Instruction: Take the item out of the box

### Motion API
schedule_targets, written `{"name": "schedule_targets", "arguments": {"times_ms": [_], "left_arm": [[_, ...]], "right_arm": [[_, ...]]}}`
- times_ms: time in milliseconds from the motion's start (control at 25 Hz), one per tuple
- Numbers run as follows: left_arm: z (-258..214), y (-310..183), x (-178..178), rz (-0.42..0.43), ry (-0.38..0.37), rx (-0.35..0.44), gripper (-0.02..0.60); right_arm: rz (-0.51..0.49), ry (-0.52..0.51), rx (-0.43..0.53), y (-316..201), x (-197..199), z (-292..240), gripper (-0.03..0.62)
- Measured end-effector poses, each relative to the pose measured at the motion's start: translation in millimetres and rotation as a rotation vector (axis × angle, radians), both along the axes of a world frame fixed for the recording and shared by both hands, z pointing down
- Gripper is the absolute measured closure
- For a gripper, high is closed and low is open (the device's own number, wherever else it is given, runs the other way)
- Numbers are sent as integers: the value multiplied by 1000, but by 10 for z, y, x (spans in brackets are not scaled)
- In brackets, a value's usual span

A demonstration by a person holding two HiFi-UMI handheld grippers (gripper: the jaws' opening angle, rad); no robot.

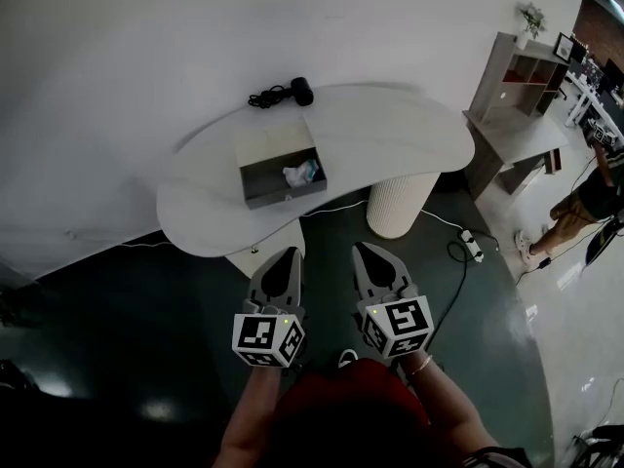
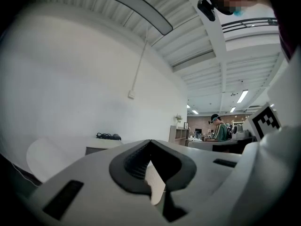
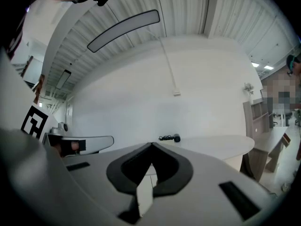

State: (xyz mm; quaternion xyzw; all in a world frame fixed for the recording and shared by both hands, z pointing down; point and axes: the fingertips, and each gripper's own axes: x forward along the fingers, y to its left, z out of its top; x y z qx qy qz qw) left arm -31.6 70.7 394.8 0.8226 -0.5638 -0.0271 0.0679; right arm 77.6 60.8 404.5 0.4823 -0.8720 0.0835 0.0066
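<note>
An open grey box [image 1: 279, 171] stands on the white curved table [image 1: 390, 130], well ahead of me. Inside it, at the right, lies a crumpled white and teal item [image 1: 300, 173]. My left gripper [image 1: 289, 253] [image 2: 150, 141] is held low in front of my body, short of the table's near edge, with its jaws shut and nothing between them. Beside it, my right gripper [image 1: 364, 250] [image 3: 151, 145] is likewise shut and holds nothing. Both point toward the table.
A black device with a coiled cable [image 1: 291, 93] [image 3: 170, 138] lies at the table's far edge. A ribbed white pedestal [image 1: 398, 206] carries the table. A power strip [image 1: 473, 246] lies on the dark floor. A shelf unit [image 1: 517, 76] and a person [image 1: 585, 201] are at the right.
</note>
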Motion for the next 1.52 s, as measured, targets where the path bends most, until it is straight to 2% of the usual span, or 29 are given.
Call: {"name": "schedule_targets", "arguments": {"times_ms": [160,320,800,1160,1520], "left_arm": [[10,-43,41,-14,9,-16,560],[37,-111,47,-42,57,-42,560],[17,-178,120,-111,-47,-43,558],[34,-328,61,-143,-71,-44,558],[57,-776,-61,-121,-42,-47,558]], "right_arm": [[15,-18,5,-53,126,-28,579],[14,-23,13,-102,230,-42,579],[-19,-30,2,-141,384,-42,579],[-20,-48,-10,-301,375,6,579],[-17,-27,-12,-687,252,1,579]]}}
